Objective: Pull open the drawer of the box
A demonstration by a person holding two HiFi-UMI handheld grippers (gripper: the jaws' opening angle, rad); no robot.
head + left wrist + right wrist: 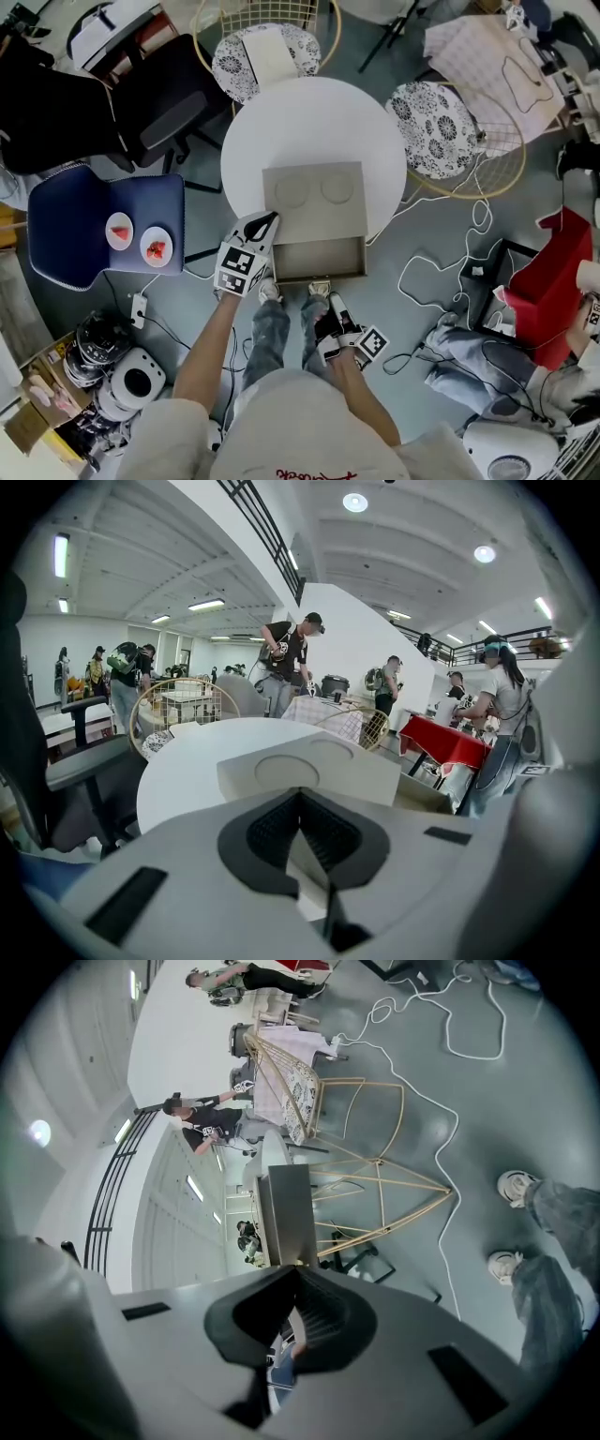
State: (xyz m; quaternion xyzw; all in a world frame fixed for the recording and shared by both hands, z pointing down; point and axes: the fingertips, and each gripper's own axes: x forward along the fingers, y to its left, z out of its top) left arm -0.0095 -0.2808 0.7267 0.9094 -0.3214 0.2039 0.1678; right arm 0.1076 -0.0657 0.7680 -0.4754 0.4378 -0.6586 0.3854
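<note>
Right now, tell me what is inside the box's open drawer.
The drawer shows a bare floor, nothing on it. Its back part sits hidden under the box top, so that stretch cannot be checked.

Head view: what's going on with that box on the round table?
A person stands at the round white table with a gripper in each hand. The grey box on it has its drawer pulled out toward them. The left gripper, jaws together, sits at the box's near left corner. The right gripper, jaws shut and empty, hangs low by the person's legs, clear of the drawer.
</note>
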